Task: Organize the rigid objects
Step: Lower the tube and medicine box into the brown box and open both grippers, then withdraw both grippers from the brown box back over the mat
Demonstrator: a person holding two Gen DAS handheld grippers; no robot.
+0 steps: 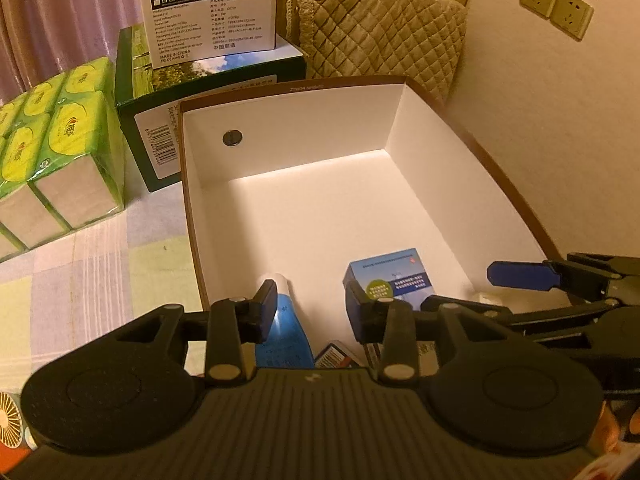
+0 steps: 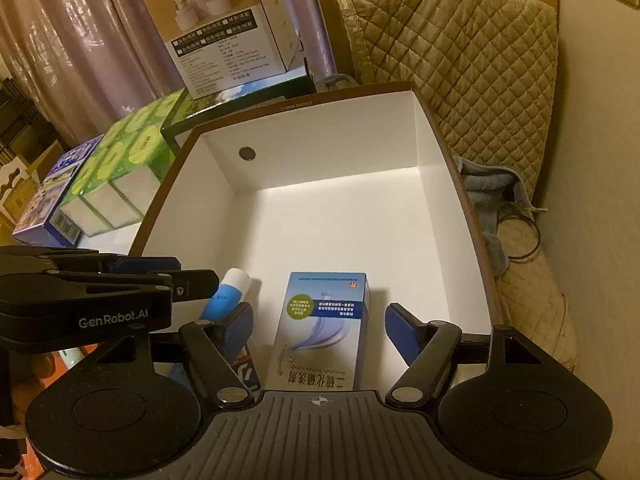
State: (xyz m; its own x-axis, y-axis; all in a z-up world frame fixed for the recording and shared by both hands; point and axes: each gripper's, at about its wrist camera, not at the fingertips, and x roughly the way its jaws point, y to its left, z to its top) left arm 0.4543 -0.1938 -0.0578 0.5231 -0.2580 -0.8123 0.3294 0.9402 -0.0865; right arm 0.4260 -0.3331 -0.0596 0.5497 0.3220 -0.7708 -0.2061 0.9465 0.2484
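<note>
A white box with a brown rim (image 1: pixel 404 80) (image 2: pixel 412 87) stands open in front of both grippers. Near its front wall lie a blue-and-white tube (image 1: pixel 286 324) (image 2: pixel 230 290) and a blue-and-white carton (image 1: pixel 390 278) (image 2: pixel 324 328). My left gripper (image 1: pixel 311 304) (image 2: pixel 192 272) is low over the tube, which lies by its left finger (image 1: pixel 264 312); the right pad stands apart from it. My right gripper (image 2: pixel 322 332) (image 1: pixel 460 288) straddles the carton with a gap on each side. Both are open. A small dark pack (image 1: pixel 334 356) shows partly under the left gripper.
Left of the box stand green tissue packs (image 1: pixel 60 152), a dark green box (image 1: pixel 160 120) bearing a white product carton (image 1: pixel 212 12), and a blue box (image 2: pixel 48 200). A quilted cover (image 1: pixel 380 24) and a grey cloth (image 2: pixel 488 192) lie behind and to the right. Sockets (image 1: pixel 556 6) sit on the wall.
</note>
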